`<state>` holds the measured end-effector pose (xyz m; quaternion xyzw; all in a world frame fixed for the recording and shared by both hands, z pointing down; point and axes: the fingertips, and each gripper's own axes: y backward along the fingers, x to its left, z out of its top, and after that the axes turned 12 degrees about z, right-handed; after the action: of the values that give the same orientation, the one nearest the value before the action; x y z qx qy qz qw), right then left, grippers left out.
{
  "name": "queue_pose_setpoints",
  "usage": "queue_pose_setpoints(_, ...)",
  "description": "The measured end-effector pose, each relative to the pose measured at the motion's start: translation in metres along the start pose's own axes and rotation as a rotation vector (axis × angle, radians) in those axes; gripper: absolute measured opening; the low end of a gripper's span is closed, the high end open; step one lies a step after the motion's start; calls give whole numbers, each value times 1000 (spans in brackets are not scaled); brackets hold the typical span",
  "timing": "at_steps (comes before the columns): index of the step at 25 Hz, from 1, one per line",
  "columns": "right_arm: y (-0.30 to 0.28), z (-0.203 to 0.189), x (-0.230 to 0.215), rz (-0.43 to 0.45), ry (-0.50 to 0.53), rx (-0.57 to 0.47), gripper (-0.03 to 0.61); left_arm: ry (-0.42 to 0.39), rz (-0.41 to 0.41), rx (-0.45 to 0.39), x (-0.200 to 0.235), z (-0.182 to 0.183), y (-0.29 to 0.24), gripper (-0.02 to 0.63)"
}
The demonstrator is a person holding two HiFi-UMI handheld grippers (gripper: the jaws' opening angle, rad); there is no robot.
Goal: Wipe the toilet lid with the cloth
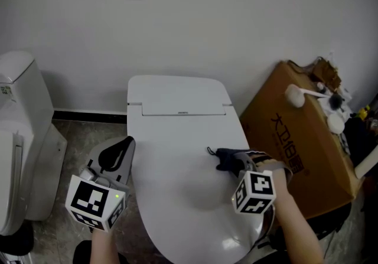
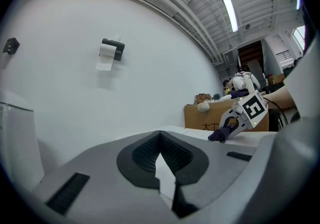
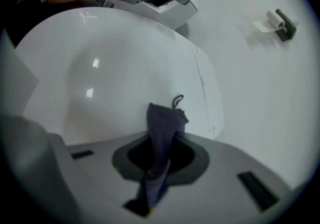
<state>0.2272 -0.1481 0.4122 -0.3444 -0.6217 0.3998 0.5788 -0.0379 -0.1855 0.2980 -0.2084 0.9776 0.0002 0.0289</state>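
The white toilet lid is closed and fills the middle of the head view. A dark blue cloth rests on its right side, pinched in my right gripper, which is shut on it. In the right gripper view the cloth sticks out from between the jaws and touches the lid. My left gripper hovers at the lid's left edge, shut with nothing in it. From the left gripper view, past its own closed jaws, the right gripper and the cloth show across the lid.
A brown cardboard box with a brush and small items on top stands close on the right. Another white toilet is at the left. A toilet paper holder hangs on the white wall behind.
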Motion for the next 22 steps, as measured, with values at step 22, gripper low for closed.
queue_pose_setpoints(22, 3, 101, 5, 19, 133, -72, 63, 18, 4, -14, 9, 5, 6, 17)
